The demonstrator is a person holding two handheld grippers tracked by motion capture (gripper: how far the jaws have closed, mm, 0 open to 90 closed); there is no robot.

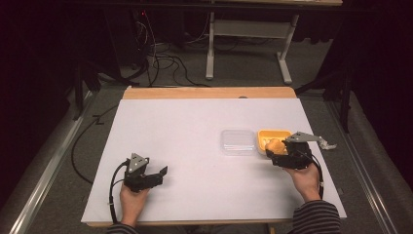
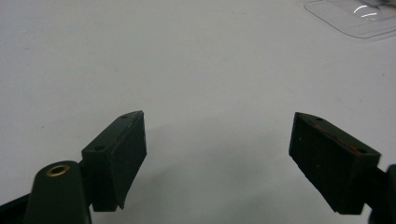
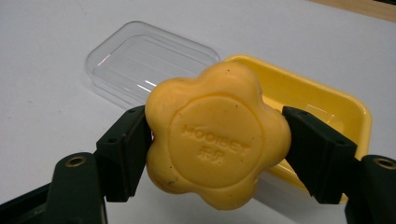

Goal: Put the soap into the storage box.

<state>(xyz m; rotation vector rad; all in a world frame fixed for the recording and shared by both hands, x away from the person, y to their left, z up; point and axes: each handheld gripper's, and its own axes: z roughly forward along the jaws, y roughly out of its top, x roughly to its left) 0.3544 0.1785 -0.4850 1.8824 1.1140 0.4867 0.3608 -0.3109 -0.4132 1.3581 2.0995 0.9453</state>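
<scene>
A white sheet covers the worktop [image 1: 195,146], leaving a strip of bare wood along the far edge. Beyond it the room is dark: a grey floor, loose black cables, and the pale legs of a second table [image 1: 243,44] at the back.

The right gripper [image 3: 217,140] has its fingers [image 3: 123,149] clenched on a yellow flower-shaped soap [image 3: 217,140], one pad pressing each side. The high view shows the soap [image 1: 275,145] held over the near edge of a yellow dish [image 1: 272,134] at the right of the worktop. A clear plastic lid [image 1: 237,141] lies flat just beside the dish, on its left.

Pressed into the soap's round face is the word "MOOIBET" or something close to it; the letters are shallow and soft-edged. Two smaller characters sit beneath and cannot be read.

The left gripper [image 2: 217,158] rests near the front left of the worktop, well apart from the dish, with its fingers [image 2: 121,154] released and spread wide over bare white surface. In the left gripper view, a corner of the clear lid [image 2: 359,18] is cut off by the upper right edge.

In the right gripper view, the soap hides much of the dish [image 3: 322,100], and its near rim is hard to make out.
</scene>
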